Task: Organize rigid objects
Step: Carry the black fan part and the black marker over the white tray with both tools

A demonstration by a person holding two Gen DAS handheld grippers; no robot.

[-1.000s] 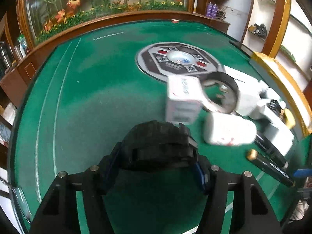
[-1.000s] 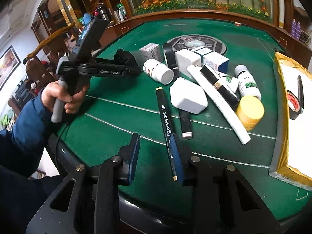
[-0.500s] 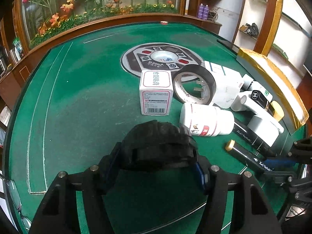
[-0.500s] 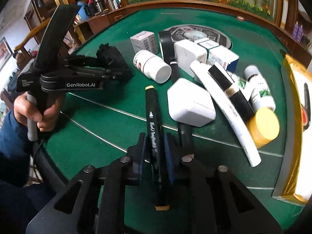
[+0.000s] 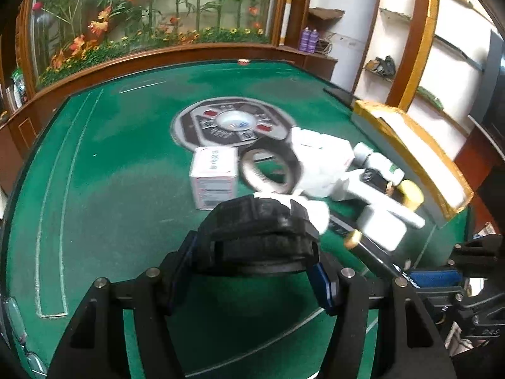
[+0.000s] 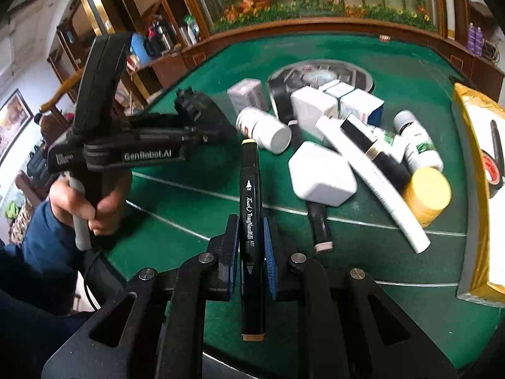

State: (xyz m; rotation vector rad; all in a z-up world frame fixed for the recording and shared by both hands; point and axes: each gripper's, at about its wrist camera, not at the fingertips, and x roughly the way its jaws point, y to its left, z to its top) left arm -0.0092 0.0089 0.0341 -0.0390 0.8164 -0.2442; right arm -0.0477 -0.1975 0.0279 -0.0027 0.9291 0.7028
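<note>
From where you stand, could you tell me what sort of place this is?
Probably a home games room: a green felt mahjong table with a round control panel in its middle, wooden shelves, and a flower display behind glass.

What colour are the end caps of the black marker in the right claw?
Tan-yellow caps on the black art marker; clearest in the right wrist view.

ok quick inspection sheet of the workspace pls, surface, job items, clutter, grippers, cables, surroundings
surface: green felt table, white lines, round grey panel mid-table
job's things: black marker; black watch
clutter: white bottle, tape roll, small box, white block, white tube, yellow jar, second marker, piled together
grippers: right gripper has just closed on the marker; left gripper holds the watch
cables: nothing seen
surroundings: gold-edged box at right, flower display, shelves
</note>
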